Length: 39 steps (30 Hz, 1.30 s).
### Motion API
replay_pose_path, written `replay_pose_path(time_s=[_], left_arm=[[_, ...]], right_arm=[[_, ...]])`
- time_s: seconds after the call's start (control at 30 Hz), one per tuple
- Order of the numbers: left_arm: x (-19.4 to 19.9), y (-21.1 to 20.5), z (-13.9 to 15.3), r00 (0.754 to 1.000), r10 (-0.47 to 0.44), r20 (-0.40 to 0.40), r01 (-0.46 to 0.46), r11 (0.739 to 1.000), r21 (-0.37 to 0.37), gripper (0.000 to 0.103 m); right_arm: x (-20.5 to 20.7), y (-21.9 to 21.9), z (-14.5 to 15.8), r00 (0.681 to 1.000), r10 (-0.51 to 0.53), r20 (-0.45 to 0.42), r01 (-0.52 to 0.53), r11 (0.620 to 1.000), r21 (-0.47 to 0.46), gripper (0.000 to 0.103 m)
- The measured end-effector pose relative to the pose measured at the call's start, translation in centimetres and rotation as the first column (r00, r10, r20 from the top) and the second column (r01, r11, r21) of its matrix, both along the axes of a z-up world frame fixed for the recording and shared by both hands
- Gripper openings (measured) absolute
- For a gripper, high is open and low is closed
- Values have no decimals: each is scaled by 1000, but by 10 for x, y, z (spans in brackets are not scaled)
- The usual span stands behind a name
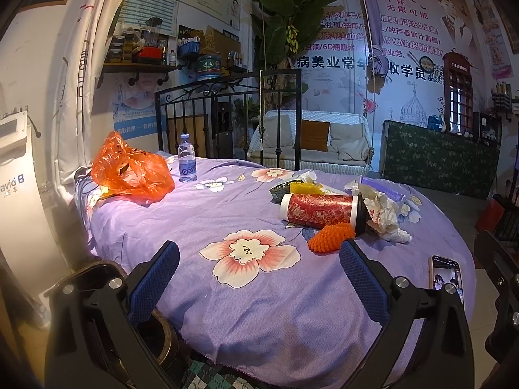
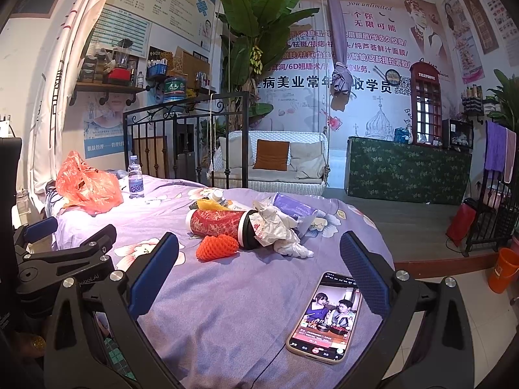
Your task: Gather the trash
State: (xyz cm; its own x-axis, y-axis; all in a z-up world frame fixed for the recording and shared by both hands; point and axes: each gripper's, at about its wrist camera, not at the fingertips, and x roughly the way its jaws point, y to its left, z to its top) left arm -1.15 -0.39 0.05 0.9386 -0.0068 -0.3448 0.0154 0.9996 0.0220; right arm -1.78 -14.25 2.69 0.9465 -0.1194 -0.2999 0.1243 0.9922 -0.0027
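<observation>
Trash pile (image 2: 253,223) on purple bedspread (image 1: 259,291), orange bag (image 1: 129,168) apart, both tongs (image 1: 259,259) (image 2: 259,253) wide, empty

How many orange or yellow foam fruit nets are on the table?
2. An orange foam net lies against the near side of the red cup; a yellow foam net lies behind that cup. Others may be hidden in the pile.

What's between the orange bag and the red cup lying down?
Mostly bare purple flowered cloth. In the left wrist view, only a water bottle stands beside the orange bag, far from the red cup.
</observation>
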Motion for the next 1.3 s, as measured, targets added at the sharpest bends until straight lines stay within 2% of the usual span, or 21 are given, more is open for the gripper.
replay_pose_path(time_s=[0.87, 1.1, 1.23, 1.3], left_arm=[[3, 0, -2, 1000, -6, -17, 6, 1000, 2, 97], [18, -2, -13, 998, -30, -51, 30, 999, 11, 97], [35, -8, -19, 997, -63, -53, 65, 997, 33, 97], [49, -14, -22, 991, -106, -78, 109, 993, 38, 97]], right_arm=[[6, -3, -1, 1000, -2, -14, 2, 1000, -2, 98], [34, -22, -16, 999, -27, -43, 25, 998, -50, 98], [62, -36, -18, 999, 1, -42, -1, 1000, -4, 98], [85, -43, -19, 996, 23, -85, -21, 999, 25, 98]])
